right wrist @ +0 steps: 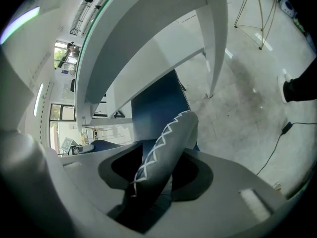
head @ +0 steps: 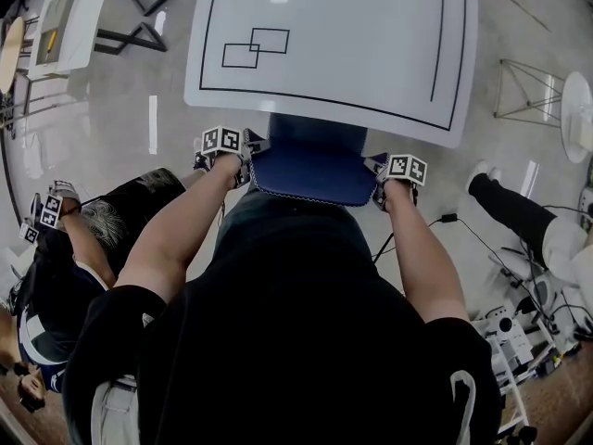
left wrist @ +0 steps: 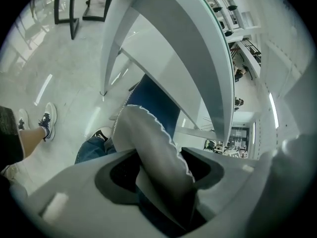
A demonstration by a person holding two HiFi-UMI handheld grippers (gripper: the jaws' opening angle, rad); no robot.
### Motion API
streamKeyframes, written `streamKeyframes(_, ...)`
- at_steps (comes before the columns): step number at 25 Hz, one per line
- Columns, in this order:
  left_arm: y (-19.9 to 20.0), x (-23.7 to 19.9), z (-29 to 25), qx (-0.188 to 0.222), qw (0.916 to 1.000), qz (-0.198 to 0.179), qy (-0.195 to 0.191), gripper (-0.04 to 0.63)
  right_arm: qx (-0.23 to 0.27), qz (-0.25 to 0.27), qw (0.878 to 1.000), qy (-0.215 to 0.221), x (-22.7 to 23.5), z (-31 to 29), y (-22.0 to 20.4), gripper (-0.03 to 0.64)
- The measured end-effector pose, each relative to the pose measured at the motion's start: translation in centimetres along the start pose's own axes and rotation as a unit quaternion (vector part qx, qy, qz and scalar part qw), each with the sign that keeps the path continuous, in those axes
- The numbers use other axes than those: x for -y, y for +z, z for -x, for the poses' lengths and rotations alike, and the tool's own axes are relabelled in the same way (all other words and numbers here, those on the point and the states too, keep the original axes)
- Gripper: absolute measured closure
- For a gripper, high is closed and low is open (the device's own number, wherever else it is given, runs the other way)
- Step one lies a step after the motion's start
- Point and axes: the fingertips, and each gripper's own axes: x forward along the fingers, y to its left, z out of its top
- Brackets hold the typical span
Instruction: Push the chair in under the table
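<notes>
A blue chair [head: 310, 170] with white stitching along its edge stands in front of me, its seat partly under the white table [head: 334, 44] marked with black lines. My left gripper [head: 248, 160] clasps the left top corner of the chair back, my right gripper [head: 378, 176] the right corner. In the left gripper view the padded back edge [left wrist: 153, 148] runs between the jaws of that gripper [left wrist: 161, 171], with the table's underside [left wrist: 198, 43] just ahead. In the right gripper view the stitched edge [right wrist: 166, 148] fills the jaws of the right gripper [right wrist: 158, 175] below the tabletop [right wrist: 148, 24].
A seated person [head: 65, 248] is close on my left, with shoes [left wrist: 47, 120] on the floor. Someone's dark-trousered leg [head: 505, 202] stretches in at the right, with a cable [head: 445, 219] and equipment [head: 505, 332] nearby. A wire stand [head: 523, 91] is beyond the table's right side.
</notes>
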Motion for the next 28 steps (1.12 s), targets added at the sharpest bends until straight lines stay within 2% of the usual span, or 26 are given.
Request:
streamKeyframes(5, 1.7, 0.2, -0.8, 0.016, 0.9998, 0.001, -0.006, 0.213, 0.010, 0.005, 1.000, 0.005, -0.1, -0.4, 2.1, 0.410)
streamKeyframes(14, 3.2, -0.4, -1.2, 0.028, 0.9995, -0.001, -0.012, 0.213, 0.033, -0.005, 0.999, 0.026, -0.6, -1.4, 3.3, 0.396)
streamKeyframes(23, 4.5, -0.6, -2.2, 0.052, 0.9985, 0.004, -0.020, 0.213, 0.050, 0.012, 0.998, 0.031, -0.5, -1.9, 6.0, 0.391)
streamKeyframes(28, 5.8, -0.7, -2.4, 0.059, 0.9981, -0.006, -0.016, 0.212, 0.065, 0.006, 0.997, 0.040, -0.6, -2.6, 6.6, 0.383)
